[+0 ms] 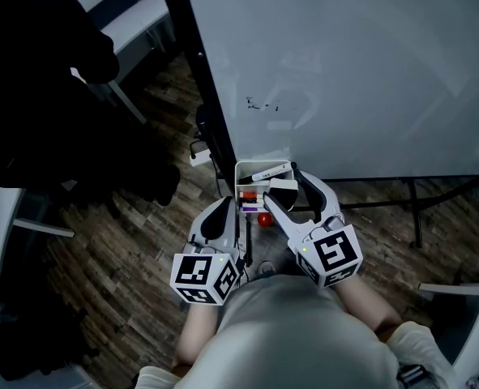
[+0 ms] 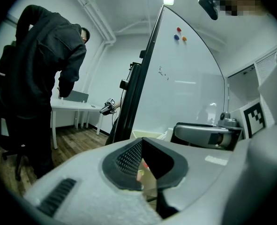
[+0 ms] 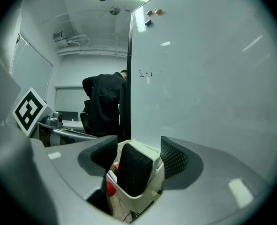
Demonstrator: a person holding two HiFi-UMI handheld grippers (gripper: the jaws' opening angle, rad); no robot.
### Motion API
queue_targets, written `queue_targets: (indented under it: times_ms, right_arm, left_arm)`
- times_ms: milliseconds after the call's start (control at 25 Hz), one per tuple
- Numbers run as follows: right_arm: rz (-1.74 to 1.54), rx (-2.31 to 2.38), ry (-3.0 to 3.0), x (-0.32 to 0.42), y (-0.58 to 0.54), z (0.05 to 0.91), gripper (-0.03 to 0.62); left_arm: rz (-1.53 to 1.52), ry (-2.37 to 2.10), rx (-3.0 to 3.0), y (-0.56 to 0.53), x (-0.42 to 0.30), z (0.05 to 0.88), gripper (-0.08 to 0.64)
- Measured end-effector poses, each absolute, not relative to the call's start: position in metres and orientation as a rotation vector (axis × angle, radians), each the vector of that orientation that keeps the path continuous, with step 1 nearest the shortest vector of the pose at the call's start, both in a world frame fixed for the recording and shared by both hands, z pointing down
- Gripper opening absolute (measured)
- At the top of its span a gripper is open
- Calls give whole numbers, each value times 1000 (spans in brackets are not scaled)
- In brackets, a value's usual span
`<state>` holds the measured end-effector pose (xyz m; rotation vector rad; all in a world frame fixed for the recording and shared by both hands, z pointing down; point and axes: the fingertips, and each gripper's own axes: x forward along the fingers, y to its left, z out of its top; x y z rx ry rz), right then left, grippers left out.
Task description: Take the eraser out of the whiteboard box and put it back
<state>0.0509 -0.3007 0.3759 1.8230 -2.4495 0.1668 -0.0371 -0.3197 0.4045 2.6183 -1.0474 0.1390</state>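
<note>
Head view: eraser (image 1: 284, 186) stands in box (image 1: 241, 168), between right gripper's (image 1: 280, 194) jaws. Left gripper view: left gripper (image 2: 143, 165) pressed together, empty. Right gripper view: pads (image 3: 175, 161) spread, clear of eraser either side; I judge an off-centre close could snag the box wall.

My right gripper (image 3: 138, 151) had pale grey shells and black pads (image 3: 173, 158) with a fine dotted grid. The eraser (image 3: 134, 170) was black, closely woven; the whiteboard box (image 3: 152, 184) cream, a red thing (image 3: 110, 189) beside it. My left gripper (image 1: 225, 204) bore a black-and-white square-marker cube. The whiteboard (image 1: 344, 71) was white with a small dark scribble (image 1: 262, 104), the floor (image 1: 134, 241) brown wood-grain.
</note>
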Motion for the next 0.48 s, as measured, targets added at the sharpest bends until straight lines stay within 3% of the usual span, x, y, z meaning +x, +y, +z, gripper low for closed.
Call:
queue_targets:
  times_ms: [360,480]
  right_arm:
    - [157,1866,-2478,50,-286,364,275]
    - [148,1881,-2498,50,-280,359,244]
  left_arm:
    - [153,-1036,2624,-310,-37,406,2]
    - [151,-1045,2624,-305,-37,404,2]
